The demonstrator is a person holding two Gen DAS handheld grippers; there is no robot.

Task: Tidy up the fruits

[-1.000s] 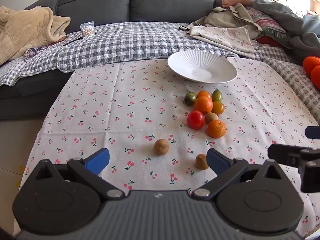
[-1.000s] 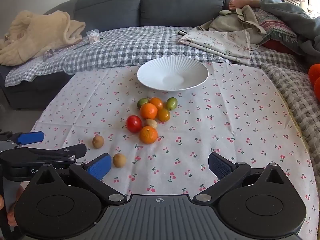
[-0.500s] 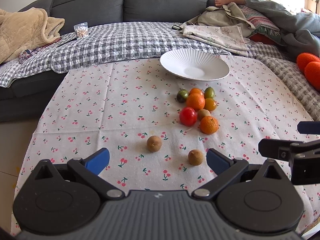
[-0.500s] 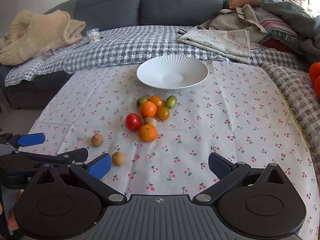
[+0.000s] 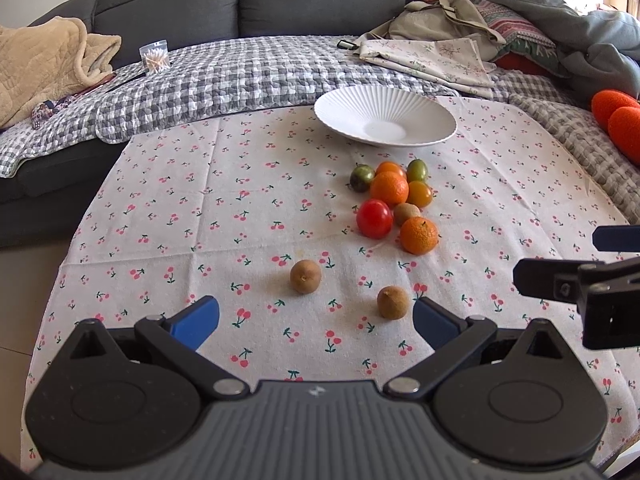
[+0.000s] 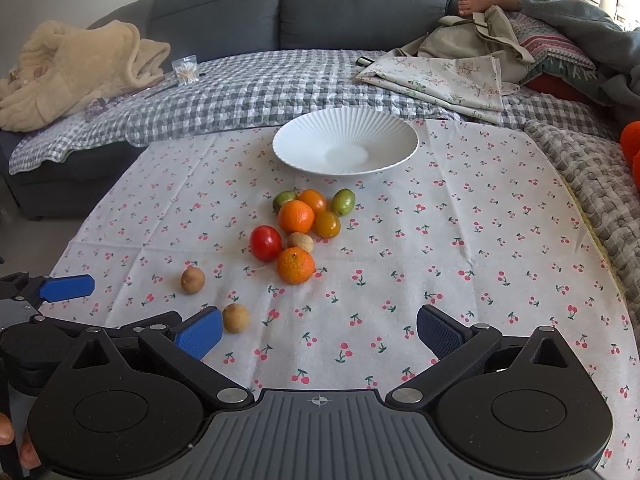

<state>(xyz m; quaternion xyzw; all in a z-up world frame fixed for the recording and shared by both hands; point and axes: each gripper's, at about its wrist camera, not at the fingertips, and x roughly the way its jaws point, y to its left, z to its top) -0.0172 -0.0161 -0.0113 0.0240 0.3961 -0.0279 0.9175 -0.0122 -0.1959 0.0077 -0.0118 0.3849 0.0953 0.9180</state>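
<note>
An empty white ribbed plate (image 5: 340,118) (image 6: 400,156) sits at the far side of the cherry-print cloth. In front of it lies a cluster of fruit: two oranges (image 5: 419,235) (image 6: 296,265), a red tomato (image 5: 374,218) (image 6: 265,243), green and yellow small fruits. Two brown fruits lie apart, nearer me: one (image 5: 305,276) (image 6: 193,280) to the left, one (image 5: 393,302) (image 6: 236,318) close to a fingertip. My left gripper (image 5: 316,322) is open and holds nothing. My right gripper (image 6: 319,332) is open too, low over the cloth.
A grey sofa with a checked quilt (image 6: 248,84), a beige blanket (image 6: 76,68) and folded cloths (image 6: 444,76) runs behind the table. A person's bare foot (image 6: 476,0) rests on the sofa at the right. Orange cushions (image 5: 616,116) lie at the far right.
Both grippers have drawn back a little from the fruit, so the cluster sits farther up in each view. Both stay open; no fruit has moved.
</note>
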